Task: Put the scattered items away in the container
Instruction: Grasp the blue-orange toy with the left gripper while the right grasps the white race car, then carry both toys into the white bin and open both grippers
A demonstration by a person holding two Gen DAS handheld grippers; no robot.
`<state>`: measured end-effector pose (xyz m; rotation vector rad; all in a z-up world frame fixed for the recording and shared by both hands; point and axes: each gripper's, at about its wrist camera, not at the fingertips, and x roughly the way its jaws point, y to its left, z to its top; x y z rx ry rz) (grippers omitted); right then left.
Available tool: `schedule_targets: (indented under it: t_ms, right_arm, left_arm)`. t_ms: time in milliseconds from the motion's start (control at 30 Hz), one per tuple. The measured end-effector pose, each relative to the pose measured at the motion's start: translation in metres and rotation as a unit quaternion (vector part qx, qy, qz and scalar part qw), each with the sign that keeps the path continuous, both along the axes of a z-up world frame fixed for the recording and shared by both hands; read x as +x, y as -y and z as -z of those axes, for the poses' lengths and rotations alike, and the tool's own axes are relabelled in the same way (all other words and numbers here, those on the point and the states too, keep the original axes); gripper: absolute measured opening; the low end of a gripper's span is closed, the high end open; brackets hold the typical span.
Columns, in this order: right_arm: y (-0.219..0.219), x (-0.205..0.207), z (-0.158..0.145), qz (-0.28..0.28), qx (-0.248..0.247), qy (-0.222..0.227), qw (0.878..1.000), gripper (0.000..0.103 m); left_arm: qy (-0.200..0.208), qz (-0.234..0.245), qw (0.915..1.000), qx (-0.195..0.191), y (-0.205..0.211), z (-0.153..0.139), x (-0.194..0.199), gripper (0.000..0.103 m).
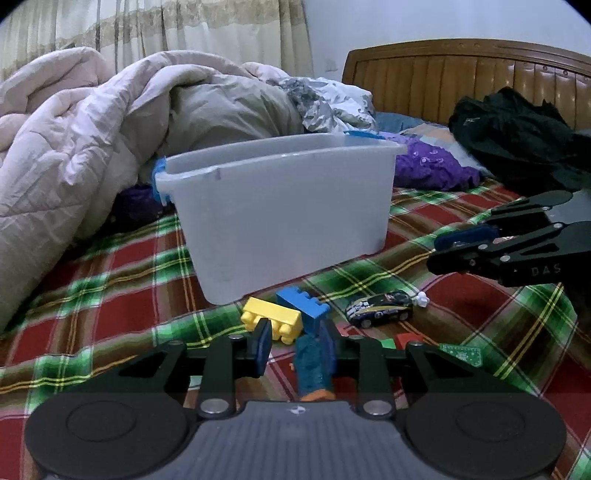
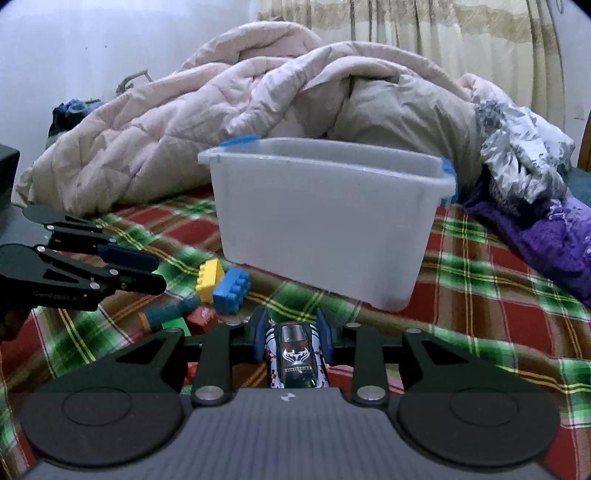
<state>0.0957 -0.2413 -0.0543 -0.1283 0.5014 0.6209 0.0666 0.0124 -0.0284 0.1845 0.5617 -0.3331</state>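
Both grippers look the same: left gripper (image 1: 295,345) and right gripper (image 2: 293,341) are matte black linkage arms with silver screws, dark blue pads (image 1: 263,347), two round black discs, and a ribbed grey body.

You were facing a bed covered by a red-and-green plaid sheet (image 1: 129,314). Ahead of your grippers lay a heaped pale quilt (image 2: 221,122), with purple fabric (image 1: 436,166) and dark clothing (image 1: 517,136) to its right. Beyond stood a wooden headboard (image 1: 461,74), a plain white wall (image 2: 92,44) and cream curtains (image 2: 443,33). The lighting was dim and cool.
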Motion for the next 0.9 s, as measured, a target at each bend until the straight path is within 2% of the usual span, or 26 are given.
schedule_targets:
  t_ms: [67, 100, 133, 333, 400, 500, 733, 900]
  right_arm:
    - [-0.001, -0.002, 0.001, -0.001, -0.002, -0.001, 1.0, 0.032]
    - [-0.002, -0.003, 0.001, -0.003, -0.006, -0.001, 1.0, 0.032]
    - [-0.003, -0.004, 0.002, -0.004, -0.008, -0.001, 1.0, 0.032]
    - [-0.003, -0.003, 0.005, -0.003, -0.011, -0.006, 1.0, 0.032]
    - [-0.003, -0.004, 0.006, -0.004, -0.012, -0.008, 1.0, 0.032]
    - [-0.003, -0.003, 0.01, -0.006, -0.017, -0.012, 1.0, 0.032]
    - [0.0, -0.002, 0.01, -0.002, -0.013, -0.012, 1.0, 0.032]
    - [0.002, -0.004, -0.001, 0.005, -0.001, -0.004, 1.0, 0.032]
  left_arm:
    - [-0.007, -0.006, 1.0, -0.002, -0.004, 0.003, -0.003, 0.036]
    - [-0.014, -0.005, 0.9999, -0.004, -0.006, 0.007, -0.005, 0.043]
    - [-0.024, -0.003, 0.9997, -0.004, -0.006, 0.011, -0.007, 0.045]
    - [-0.051, 0.006, 0.9986, 0.016, 0.006, 0.038, -0.008, 0.045]
    - [-0.047, 0.002, 0.9988, 0.011, 0.006, 0.04, -0.005, 0.036]
    - [-0.045, -0.008, 0.999, -0.003, 0.007, 0.038, 0.003, 0.028]
    - [-0.029, -0.004, 0.9995, -0.009, 0.006, 0.031, 0.004, 0.026]
    - [-0.014, -0.013, 0.9997, -0.015, -0.005, 0.011, -0.004, 0.026]
